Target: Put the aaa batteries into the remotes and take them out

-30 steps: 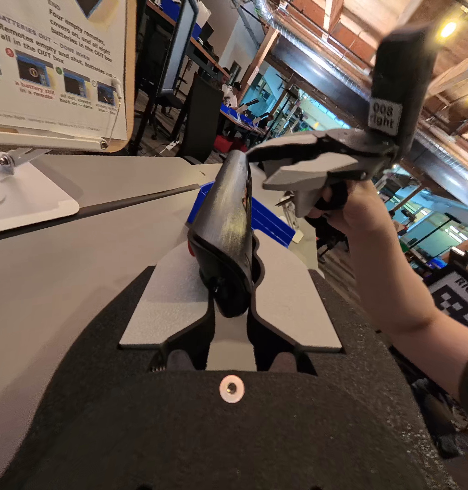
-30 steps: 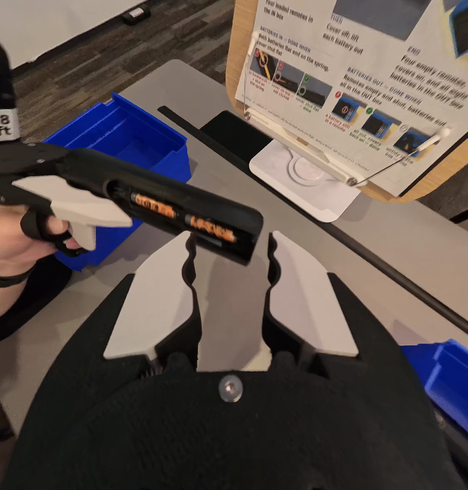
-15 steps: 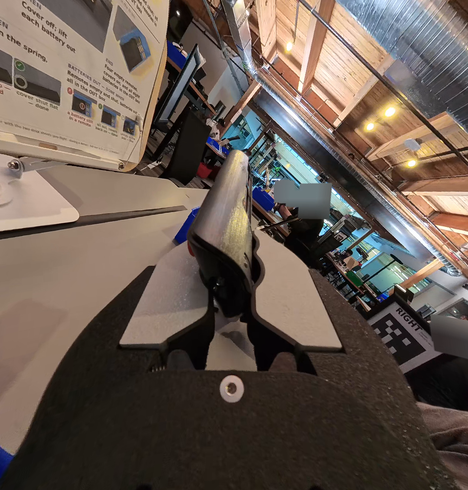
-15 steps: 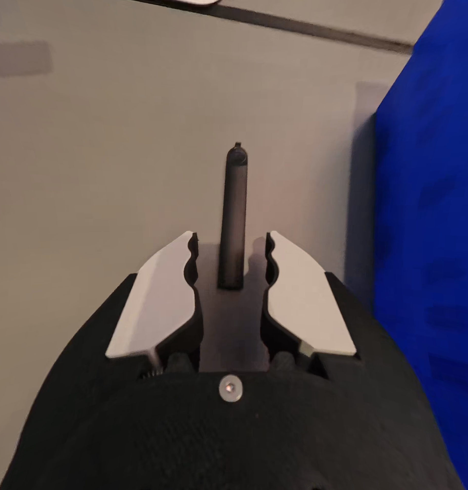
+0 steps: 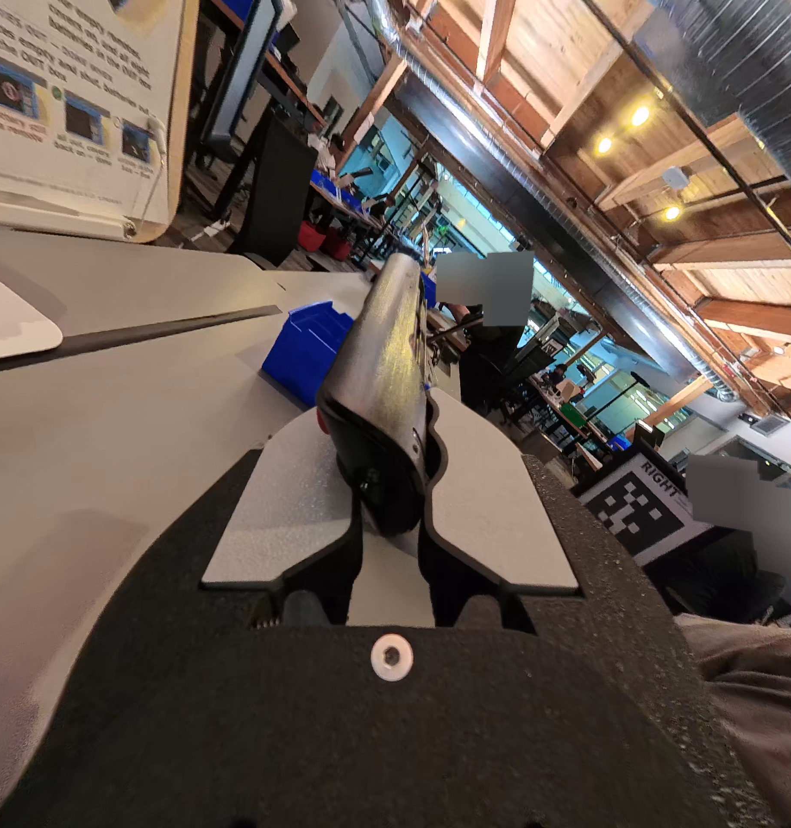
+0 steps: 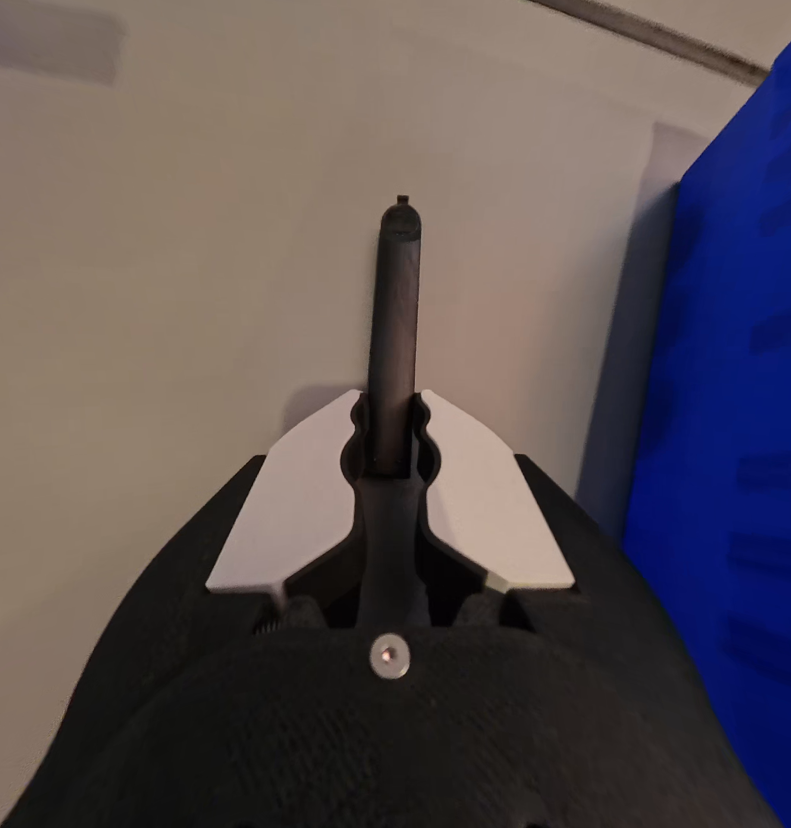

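My left gripper [image 5: 380, 405] is shut on a black remote [image 5: 378, 354]. It holds the remote by one end, tilted up off the grey table [image 5: 116, 403], with the far end pointing away. In the right wrist view, my right gripper [image 6: 390, 403] points down at the table [image 6: 160, 269]. Its pads are closed on the near end of a long, narrow black battery cover [image 6: 396, 313]. The cover lies on the table just left of a blue bin [image 6: 721, 403]. No batteries show in either view now.
A second blue bin [image 5: 304, 349] stands on the table behind the remote. A white instruction board [image 5: 71, 112] on a stand is at the far left. A dark seam [image 6: 653, 40] crosses the table. A black-and-white marker block [image 5: 631, 506] of the other gripper shows at the right.
My right gripper left the remote's open battery bay, came down over the black cover on the table and closed its pads on it. My left gripper kept its hold and swung a little.
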Demonstrator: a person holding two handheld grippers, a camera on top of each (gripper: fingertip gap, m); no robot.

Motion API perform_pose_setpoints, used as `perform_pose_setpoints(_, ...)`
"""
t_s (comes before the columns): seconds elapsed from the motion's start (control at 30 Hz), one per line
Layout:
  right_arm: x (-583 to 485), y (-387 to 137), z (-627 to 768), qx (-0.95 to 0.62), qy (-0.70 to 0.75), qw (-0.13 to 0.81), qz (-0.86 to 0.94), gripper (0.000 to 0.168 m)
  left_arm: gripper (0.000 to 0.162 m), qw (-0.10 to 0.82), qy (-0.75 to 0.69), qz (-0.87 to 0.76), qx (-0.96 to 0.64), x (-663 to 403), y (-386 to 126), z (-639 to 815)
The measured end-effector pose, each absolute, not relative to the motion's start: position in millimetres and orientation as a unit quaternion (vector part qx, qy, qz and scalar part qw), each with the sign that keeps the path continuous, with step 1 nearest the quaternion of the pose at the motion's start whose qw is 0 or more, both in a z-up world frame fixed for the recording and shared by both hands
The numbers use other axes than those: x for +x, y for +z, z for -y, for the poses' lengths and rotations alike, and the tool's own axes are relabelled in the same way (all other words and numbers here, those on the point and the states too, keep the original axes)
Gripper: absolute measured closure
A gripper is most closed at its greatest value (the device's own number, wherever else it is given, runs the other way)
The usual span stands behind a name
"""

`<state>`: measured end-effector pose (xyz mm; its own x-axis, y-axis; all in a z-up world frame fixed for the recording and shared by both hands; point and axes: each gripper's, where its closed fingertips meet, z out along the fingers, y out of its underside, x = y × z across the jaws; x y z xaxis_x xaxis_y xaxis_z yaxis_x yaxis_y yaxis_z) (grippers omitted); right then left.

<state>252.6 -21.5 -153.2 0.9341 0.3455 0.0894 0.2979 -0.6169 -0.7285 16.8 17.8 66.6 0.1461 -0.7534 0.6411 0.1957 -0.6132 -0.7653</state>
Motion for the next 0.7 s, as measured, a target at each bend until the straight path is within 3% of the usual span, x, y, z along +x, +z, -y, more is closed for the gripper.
perform_pose_setpoints(0.23, 284, -52, 44, -0.84, -0.003, 0.483, 0.248, 0.147, 0.137, 0.285, -0.636, -0.244, -0.674, 59, 35, 4)
perform_pose_setpoints(0.43, 263, 51, 79, -0.708, 0.1, 0.551, 0.431, 0.148, 0.137, 0.204, -0.651, -0.274, -0.678, 97, 9, 31)
perform_pose_setpoints(0.53, 239, 54, 89, -0.662, 0.109, 0.519, 0.529, 0.148, 0.137, 0.17, -0.653, -0.284, -0.681, 113, -5, 43)
perform_pose_setpoints(0.7, 226, 14, 83, -0.655, 0.079, 0.427, 0.618, 0.147, 0.137, 0.107, -0.668, -0.275, -0.683, 131, -27, 58)
